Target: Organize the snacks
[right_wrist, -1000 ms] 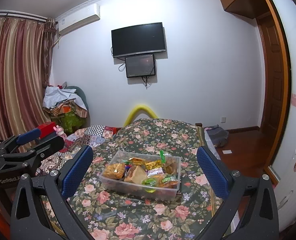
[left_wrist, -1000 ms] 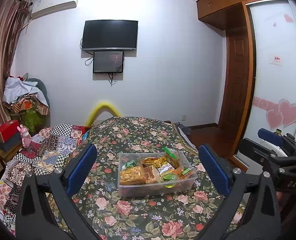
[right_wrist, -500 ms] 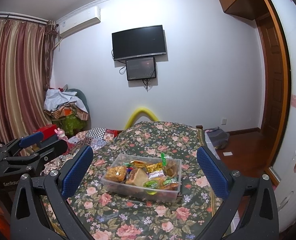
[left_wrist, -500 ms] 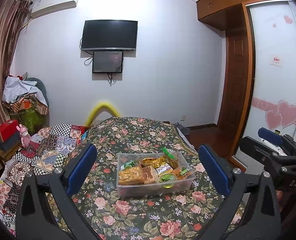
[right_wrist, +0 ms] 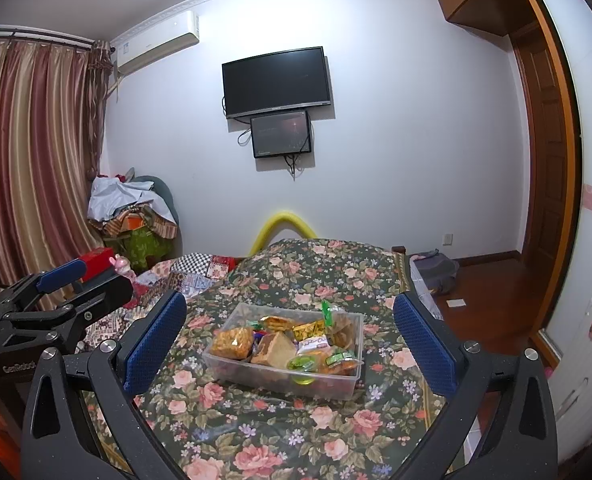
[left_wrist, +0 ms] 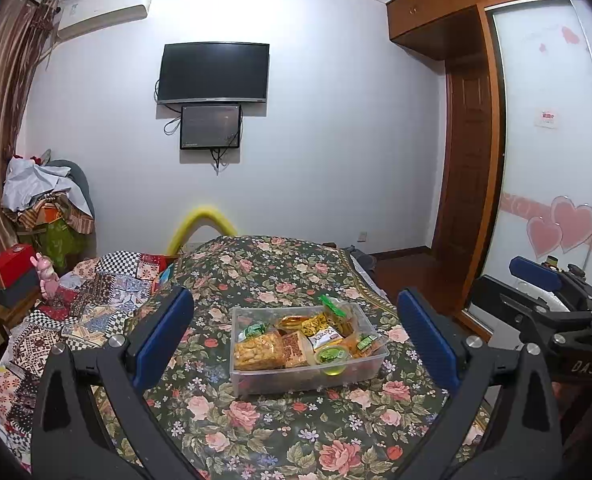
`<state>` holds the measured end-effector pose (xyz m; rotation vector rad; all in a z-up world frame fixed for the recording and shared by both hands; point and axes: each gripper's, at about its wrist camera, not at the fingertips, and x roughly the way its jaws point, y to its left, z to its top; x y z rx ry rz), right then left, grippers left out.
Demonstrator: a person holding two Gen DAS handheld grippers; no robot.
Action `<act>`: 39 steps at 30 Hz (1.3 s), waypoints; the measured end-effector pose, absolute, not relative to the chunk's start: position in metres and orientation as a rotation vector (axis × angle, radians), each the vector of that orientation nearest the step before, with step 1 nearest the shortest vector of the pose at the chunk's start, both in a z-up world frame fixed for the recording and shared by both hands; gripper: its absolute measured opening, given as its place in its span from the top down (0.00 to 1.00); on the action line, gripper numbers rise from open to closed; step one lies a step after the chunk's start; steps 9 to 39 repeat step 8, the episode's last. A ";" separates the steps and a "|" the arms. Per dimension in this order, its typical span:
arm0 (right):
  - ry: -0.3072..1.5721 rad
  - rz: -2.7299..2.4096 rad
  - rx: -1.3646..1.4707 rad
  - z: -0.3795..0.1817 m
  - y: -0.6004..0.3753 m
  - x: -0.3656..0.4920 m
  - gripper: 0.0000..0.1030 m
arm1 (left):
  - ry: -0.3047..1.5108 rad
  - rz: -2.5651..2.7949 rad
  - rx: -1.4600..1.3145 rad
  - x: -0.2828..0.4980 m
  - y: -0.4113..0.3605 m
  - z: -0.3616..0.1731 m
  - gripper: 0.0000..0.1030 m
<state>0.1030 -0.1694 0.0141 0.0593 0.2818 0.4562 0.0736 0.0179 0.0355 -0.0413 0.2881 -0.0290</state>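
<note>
A clear plastic bin [left_wrist: 372, 364] holding several packaged snacks [left_wrist: 257, 354] sits on the floral-covered bed [left_wrist: 255, 432]. It also shows in the right wrist view [right_wrist: 336, 384], with its snacks [right_wrist: 231, 342]. My left gripper [left_wrist: 296, 332] is open and empty, held back from the bin and above the bed. My right gripper [right_wrist: 289, 332] is open and empty, also back from the bin. Each gripper shows in the other's view: the right one at the right edge [left_wrist: 536, 284], the left one at the left edge [right_wrist: 63, 284].
A patchwork quilt [left_wrist: 95, 304] lies on the bed's left side. A red box [left_wrist: 9, 270] and a clothes pile [left_wrist: 43, 196] stand far left. A TV [left_wrist: 213, 72] hangs on the far wall. A wardrobe [left_wrist: 552, 160] and door [left_wrist: 468, 168] are on the right.
Both grippers have drawn back and risen slightly, so the bin looks a little smaller and lower in view. Both stay open and empty.
</note>
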 end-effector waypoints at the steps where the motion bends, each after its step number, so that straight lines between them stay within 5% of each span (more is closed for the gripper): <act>1: 0.283 0.455 0.059 0.014 -0.169 0.103 0.00 | 0.290 -0.030 -0.042 0.074 0.018 0.036 0.00; 39: 0.290 0.453 0.059 0.011 -0.169 0.104 0.00 | 0.303 -0.041 -0.041 0.075 0.018 0.033 0.00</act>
